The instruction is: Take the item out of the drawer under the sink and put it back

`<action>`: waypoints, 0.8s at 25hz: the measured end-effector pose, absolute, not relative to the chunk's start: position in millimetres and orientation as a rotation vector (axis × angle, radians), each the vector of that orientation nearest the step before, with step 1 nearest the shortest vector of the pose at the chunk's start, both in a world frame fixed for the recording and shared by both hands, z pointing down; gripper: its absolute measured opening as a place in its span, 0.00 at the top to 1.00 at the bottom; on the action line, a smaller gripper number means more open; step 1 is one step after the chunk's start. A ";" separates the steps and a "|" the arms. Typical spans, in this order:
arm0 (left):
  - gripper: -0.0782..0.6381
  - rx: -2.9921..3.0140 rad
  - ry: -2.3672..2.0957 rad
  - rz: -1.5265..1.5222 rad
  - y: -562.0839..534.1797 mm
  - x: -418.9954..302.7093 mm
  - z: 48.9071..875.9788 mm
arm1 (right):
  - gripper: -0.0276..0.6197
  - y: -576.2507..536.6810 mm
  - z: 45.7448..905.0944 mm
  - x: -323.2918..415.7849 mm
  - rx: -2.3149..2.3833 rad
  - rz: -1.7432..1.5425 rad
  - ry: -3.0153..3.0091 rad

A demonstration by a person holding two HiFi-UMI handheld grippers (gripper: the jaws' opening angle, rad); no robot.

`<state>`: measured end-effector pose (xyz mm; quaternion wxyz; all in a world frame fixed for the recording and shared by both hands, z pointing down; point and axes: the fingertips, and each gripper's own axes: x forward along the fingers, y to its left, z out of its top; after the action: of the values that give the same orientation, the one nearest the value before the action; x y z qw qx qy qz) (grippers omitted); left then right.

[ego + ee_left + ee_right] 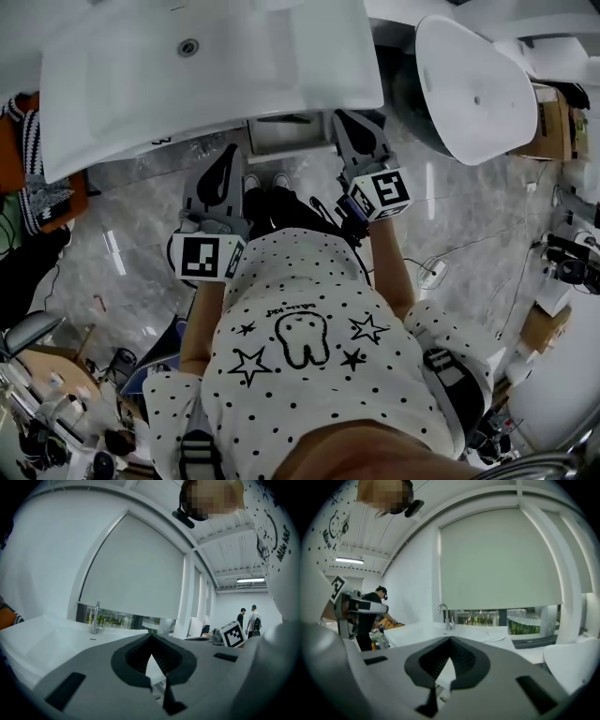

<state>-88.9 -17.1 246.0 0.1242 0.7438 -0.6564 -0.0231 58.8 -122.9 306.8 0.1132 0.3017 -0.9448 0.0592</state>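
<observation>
The grey left gripper and grey right gripper are hovering, jaws pressed together, flanking the pale drawer under the white ceramic sink.

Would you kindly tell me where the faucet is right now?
In the left gripper view the faucet stands left of centre, at the far edge of the sink, below the window blind.
</observation>
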 end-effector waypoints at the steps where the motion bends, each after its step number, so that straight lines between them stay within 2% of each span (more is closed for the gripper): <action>1: 0.90 2.175 -1.919 -0.074 -16.2 -94.5 239.6 | 0.94 -118.4 294.5 54.3 0.897 0.169 -2.787; 8: 0.90 2.199 -1.920 -0.097 -38.1 -103.8 236.4 | 0.94 -116.9 249.4 39.0 0.944 0.080 -2.839; 14: 0.90 2.216 -1.902 -0.095 -30.3 -94.3 273.9 | 0.94 -92.0 275.2 43.8 0.959 0.093 -2.860; 20: 0.90 2.246 -1.867 -0.090 -30.5 -95.0 276.6 | 0.94 -76.8 280.4 38.5 0.979 0.131 -2.848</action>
<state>-95.0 -30.5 276.6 0.1096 0.7641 -0.6349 -0.0306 38.5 -76.8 280.4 0.0634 0.3240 -0.9430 0.0434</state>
